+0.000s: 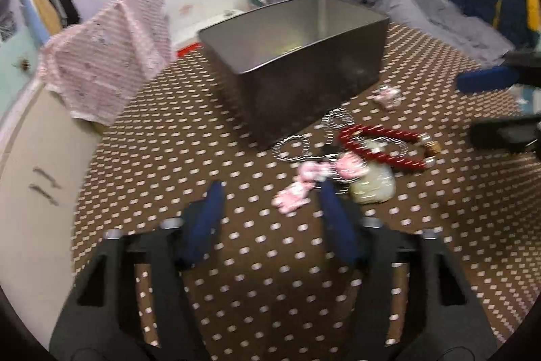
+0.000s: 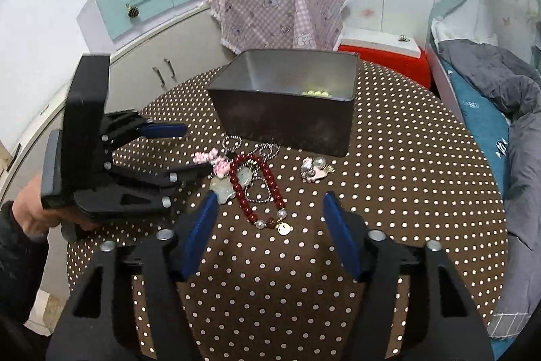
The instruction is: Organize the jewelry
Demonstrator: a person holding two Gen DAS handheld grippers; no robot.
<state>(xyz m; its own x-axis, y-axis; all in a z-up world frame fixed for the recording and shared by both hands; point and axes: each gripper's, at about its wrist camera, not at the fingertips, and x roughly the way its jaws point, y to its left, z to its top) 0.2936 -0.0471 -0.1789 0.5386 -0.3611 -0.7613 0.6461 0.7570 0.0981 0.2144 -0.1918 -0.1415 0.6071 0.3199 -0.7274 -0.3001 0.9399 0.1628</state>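
Both your tools, left (image 1: pixel 270 192) and right (image 2: pixel 267 205), stand apart, empty. Risk: the red bead bracelet (image 2: pixel 257 185) overlaps the ball chain (image 2: pixel 260 192); lifting either could drag its neighbours.

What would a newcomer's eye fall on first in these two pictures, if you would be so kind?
Probably the dark red bead bracelet, lying on the brown dotted tablecloth in a small tangle with silver chains and pink charms. Right behind it stands an open metal tin with yellow-green beads inside. The left gripper reaches in from the left toward the pile, its jaws apart and holding nothing.
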